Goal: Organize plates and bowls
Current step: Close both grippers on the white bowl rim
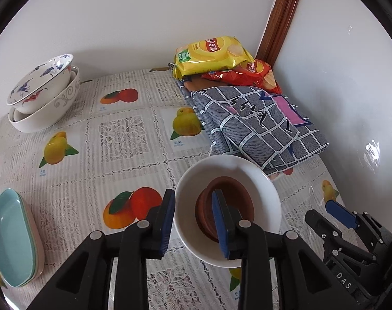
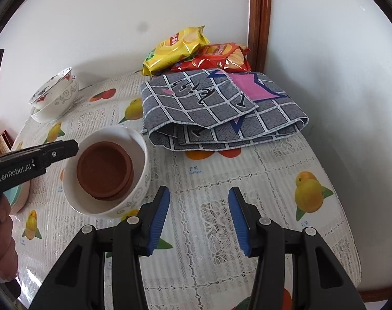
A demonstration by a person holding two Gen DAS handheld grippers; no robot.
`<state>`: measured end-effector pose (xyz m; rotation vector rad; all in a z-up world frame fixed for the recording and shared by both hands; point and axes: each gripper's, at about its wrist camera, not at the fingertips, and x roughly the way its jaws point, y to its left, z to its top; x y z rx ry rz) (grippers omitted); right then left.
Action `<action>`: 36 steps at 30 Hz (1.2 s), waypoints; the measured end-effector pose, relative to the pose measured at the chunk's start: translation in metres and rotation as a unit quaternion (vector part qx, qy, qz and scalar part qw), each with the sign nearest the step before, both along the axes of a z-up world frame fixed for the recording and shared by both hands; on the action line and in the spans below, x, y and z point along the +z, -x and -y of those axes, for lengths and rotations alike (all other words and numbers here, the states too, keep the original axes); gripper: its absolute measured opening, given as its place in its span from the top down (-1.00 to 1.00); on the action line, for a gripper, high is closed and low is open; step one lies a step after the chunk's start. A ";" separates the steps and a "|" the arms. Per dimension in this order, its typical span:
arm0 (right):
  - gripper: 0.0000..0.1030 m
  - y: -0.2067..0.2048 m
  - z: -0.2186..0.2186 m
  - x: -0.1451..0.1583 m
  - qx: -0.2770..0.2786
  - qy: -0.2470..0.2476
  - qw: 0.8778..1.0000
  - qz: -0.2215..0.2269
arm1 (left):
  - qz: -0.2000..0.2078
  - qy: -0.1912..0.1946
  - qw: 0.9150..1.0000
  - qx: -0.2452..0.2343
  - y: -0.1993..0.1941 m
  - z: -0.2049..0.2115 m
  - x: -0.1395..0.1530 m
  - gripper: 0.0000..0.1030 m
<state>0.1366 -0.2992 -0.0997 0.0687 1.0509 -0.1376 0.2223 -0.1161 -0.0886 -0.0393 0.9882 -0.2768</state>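
A white bowl (image 1: 263, 188) holding stacked brown clay saucers (image 1: 234, 193) sits near the table's middle; it also shows in the right wrist view (image 2: 141, 170) with the saucers (image 2: 102, 170). My left gripper (image 1: 193, 222) straddles the bowl's near-left rim, one finger outside and one inside; the jaws are still apart. My right gripper (image 2: 198, 217) is open and empty over bare tablecloth, right of the bowl. Two stacked patterned bowls (image 1: 43, 95) stand at the back left. Teal oval dishes (image 1: 12, 235) lie stacked at the left edge.
A folded grey checked cloth (image 1: 258, 126) lies at the back right, with yellow (image 1: 211, 54) and red (image 1: 252, 75) chip bags behind it by the wall corner. The fruit-print tablecloth (image 1: 123, 139) covers the table. The right gripper (image 1: 343, 217) shows at the lower right.
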 end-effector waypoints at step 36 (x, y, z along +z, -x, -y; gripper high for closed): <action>0.11 -0.055 -0.031 -0.050 0.026 -0.009 0.996 -0.089 | -0.098 -0.026 0.995 0.009 -0.033 -0.003 -0.051 0.32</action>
